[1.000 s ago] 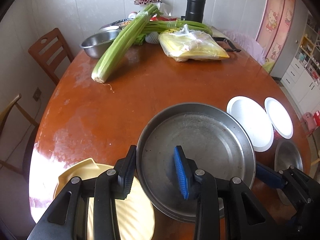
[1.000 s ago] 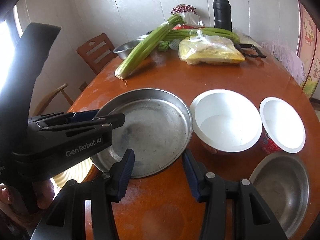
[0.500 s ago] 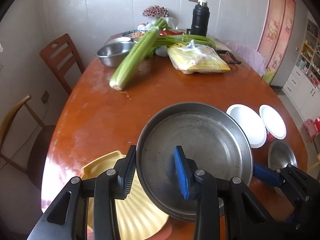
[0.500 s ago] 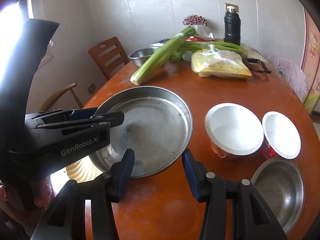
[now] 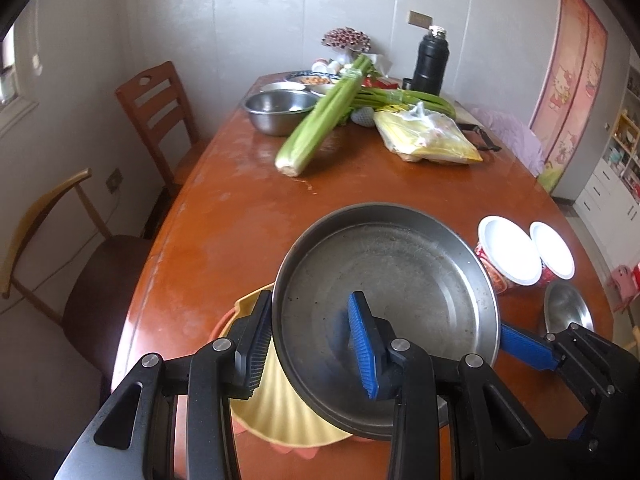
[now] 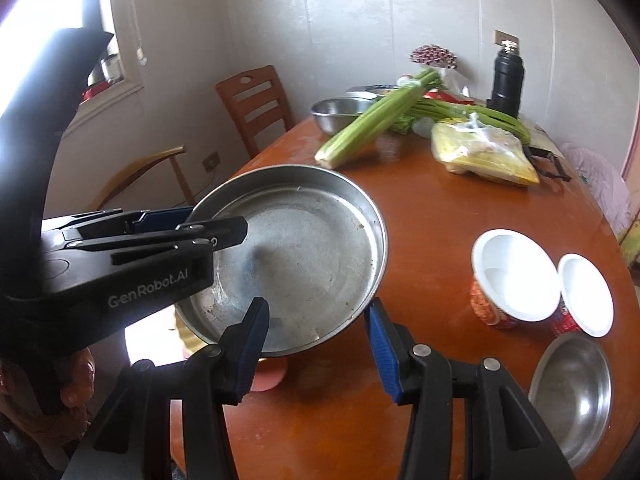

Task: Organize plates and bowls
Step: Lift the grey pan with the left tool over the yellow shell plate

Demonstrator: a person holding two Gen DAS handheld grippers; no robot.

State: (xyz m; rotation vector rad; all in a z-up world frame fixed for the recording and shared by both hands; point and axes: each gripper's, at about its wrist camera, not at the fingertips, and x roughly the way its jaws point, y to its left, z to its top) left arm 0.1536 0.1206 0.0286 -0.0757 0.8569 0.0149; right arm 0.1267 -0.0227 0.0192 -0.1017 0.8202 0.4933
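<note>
At frame centre, the pan (image 5: 384, 308) is clamped by its rim in both the left gripper (image 5: 312, 344) and right gripper (image 6: 316, 344); it should be kept level and lowered squarely onto the yellow plate (image 5: 276, 412).

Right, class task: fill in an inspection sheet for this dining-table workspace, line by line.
Surface: glossy brown table, smudged in patches.
Job's things: steel pan raised over a yellow plate; two white bowls and a small steel bowl standing on the table.
Clutter: celery, yellow bag, steel basin and black flask at the far end.
Grippers: left claw and right claw each shut on the pan's rim.
Cables: a thin cord seems to hang from a wall socket.
Surroundings: two chairs by a pale wall.
</note>
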